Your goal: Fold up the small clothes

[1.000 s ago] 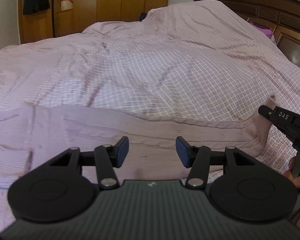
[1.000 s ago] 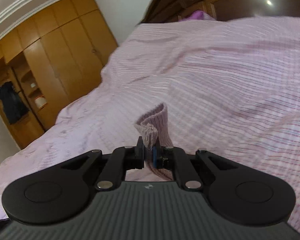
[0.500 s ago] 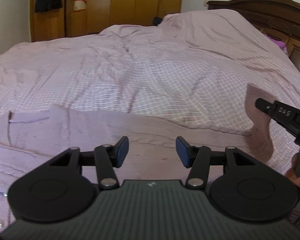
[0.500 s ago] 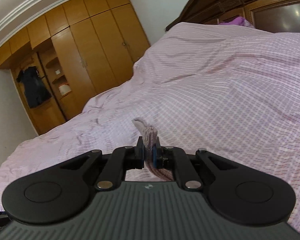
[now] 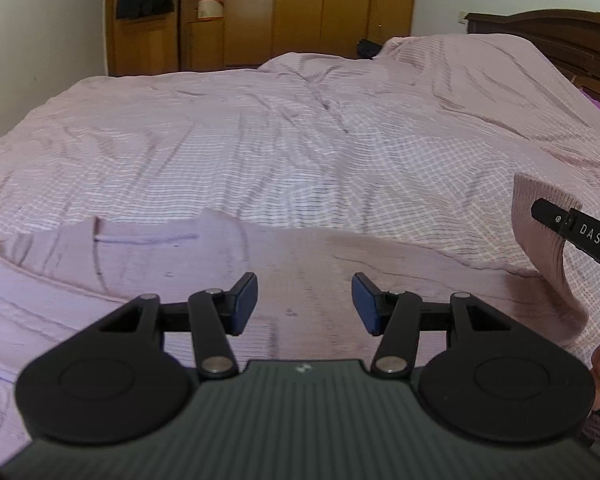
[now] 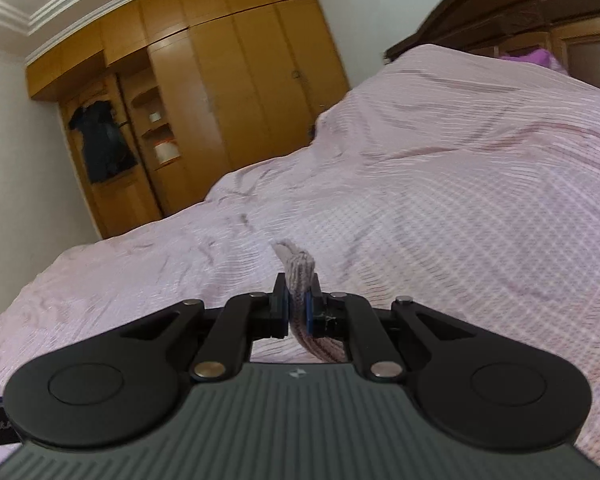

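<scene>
In the left wrist view, the left gripper (image 5: 304, 304) hangs over a pale pink knitted sweater (image 5: 284, 264) that lies spread flat on the bed (image 5: 300, 152), its fingers (image 5: 244, 304) standing wide apart with nothing between them; their inner faces are flat blue pads on black linkage arms. The sweater is a soft ribbed knit with faint cable lines, and it rests on a bedcover of thin pinkish cloth with a fine white check, creased in long folds. Toward the right edge of the sweater, one knitted corner rises off the bed in a curved flap, held up by the right gripper (image 5: 576, 232), a black tool with white lettering on its side. Beyond the far side of the bed stands a wardrobe (image 5: 320, 12) of smooth yellow-brown wood, and a dark carved headboard (image 5: 560, 36) runs along the right side of the bed. In the right wrist view, the right gripper (image 6: 296, 308) has its fingers (image 6: 280, 304) pressed together on a bunched strip of the same ribbed knit (image 6: 298, 276), which pokes up above the pads and hangs down below them. Behind the pinched cloth the checked bedcover stretches toward the wardrobe (image 6: 236, 80), where a dark garment (image 6: 100, 140) hangs in an open section.
</scene>
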